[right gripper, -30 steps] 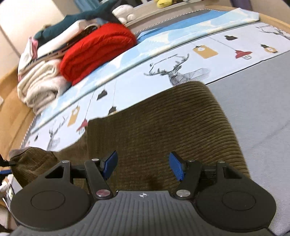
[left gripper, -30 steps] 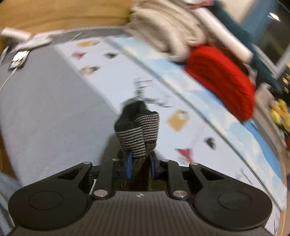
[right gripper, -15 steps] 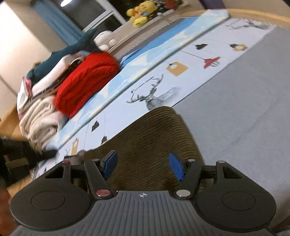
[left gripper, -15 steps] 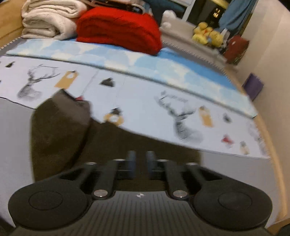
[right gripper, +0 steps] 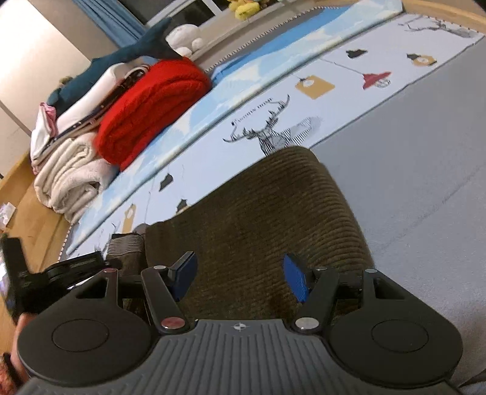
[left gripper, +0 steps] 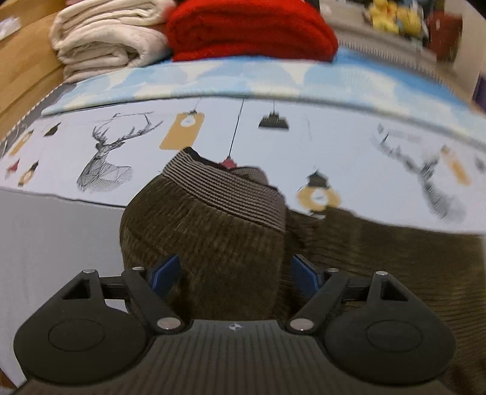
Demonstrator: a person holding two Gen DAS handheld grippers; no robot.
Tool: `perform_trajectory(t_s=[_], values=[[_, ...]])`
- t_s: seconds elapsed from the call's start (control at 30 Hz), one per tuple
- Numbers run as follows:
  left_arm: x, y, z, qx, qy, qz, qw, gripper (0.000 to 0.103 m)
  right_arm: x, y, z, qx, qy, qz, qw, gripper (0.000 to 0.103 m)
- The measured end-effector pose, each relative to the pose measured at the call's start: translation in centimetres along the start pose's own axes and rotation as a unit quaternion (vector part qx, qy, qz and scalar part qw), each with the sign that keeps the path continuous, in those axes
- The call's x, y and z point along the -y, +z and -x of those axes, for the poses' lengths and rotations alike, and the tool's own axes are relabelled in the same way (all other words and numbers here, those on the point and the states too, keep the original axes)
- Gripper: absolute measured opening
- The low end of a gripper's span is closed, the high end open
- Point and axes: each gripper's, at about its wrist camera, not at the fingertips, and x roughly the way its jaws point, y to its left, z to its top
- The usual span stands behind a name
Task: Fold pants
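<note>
Olive corduroy pants [left gripper: 212, 231] lie on the bed, with one leg folded over so its striped cuff [left gripper: 224, 191] points toward the printed sheet. My left gripper [left gripper: 234, 272] hovers low over that folded leg. Its jaws are opening, and the blue pads stand apart on either side of the cloth without pressing it. In the right wrist view the pants [right gripper: 273, 206] spread out ahead of my right gripper [right gripper: 240, 278], which is open above them with nothing pinched. The left gripper [right gripper: 76, 267] also shows there at the far left, beside the cuff [right gripper: 126, 244].
A folded red blanket [left gripper: 249, 27] and a cream blanket [left gripper: 106, 36] are stacked at the back of the bed. The printed sheet [left gripper: 303, 145] borders a grey cover [left gripper: 54, 237]. A wooden bed frame [left gripper: 21, 70] runs along the left. A blue shark plush [right gripper: 121, 57] lies behind the stack.
My left gripper swung down and rolled, laid the cuffed leg onto the pants, and opened from a tight grip. The right gripper shifted slightly and stayed open.
</note>
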Motion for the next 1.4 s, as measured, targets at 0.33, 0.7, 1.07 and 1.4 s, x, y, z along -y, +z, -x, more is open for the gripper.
perform_trajectory(t_s=[0.33, 0.7, 1.07, 1.4], values=[[1.6, 0.9, -7.5, -0.082, 0.040, -0.077, 0.9928, 0.091, -0.3, 0.4, -2.3, -0.013, -0.025, 0.015, 0.999, 0.065], [-8.5, 2.1, 1.2, -0.006, -0.066, 0.076, 0.9949, 0.025, -0.7, 0.4, -2.9, 0.000, -0.096, 0.054, 0.994, 0.065], [2.3, -0.2, 15.9, 0.124, -0.158, -0.036, 0.9789, 0.024, 3.5, 1.0, 1.3, 0.032, -0.103, -0.011, 0.994, 0.064], [22.7, -15.2, 10.3, 0.077, -0.139, -0.343, 0.9259, 0.024, 8.9, 1.6, 5.1, 0.074, -0.121, -0.117, 0.983, 0.066]])
